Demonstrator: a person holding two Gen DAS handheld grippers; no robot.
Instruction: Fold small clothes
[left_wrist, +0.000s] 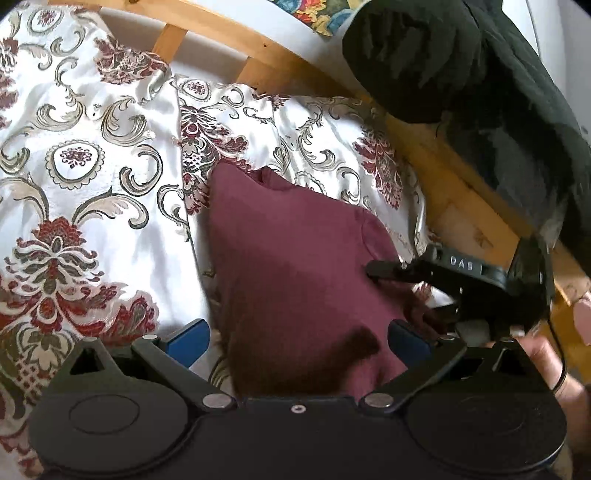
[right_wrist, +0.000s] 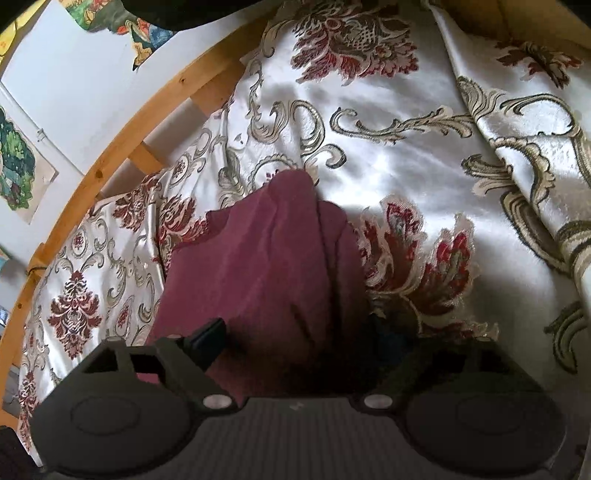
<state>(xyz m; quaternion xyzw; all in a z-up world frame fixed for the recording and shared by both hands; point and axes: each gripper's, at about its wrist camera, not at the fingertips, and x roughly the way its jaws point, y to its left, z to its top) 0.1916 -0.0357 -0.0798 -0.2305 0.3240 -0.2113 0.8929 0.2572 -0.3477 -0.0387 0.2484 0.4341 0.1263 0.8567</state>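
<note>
A maroon garment (left_wrist: 295, 266) lies partly folded on a white floral bedspread (left_wrist: 92, 155). My left gripper (left_wrist: 299, 339) is open, its blue fingers (left_wrist: 190, 339) wide apart on either side of the garment's near edge. My right gripper (left_wrist: 413, 291) shows at the right of the left wrist view, at the garment's right edge. In the right wrist view the garment (right_wrist: 266, 266) fills the gap of my right gripper (right_wrist: 299, 339), whose jaws stand apart; the right finger is in shadow.
A wooden bed rail (left_wrist: 424, 147) runs along the far side. A dark green padded garment (left_wrist: 480, 74) hangs over it at top right. Posters (right_wrist: 18, 173) are on the white wall. The bedspread is creased in ridges (right_wrist: 491, 122).
</note>
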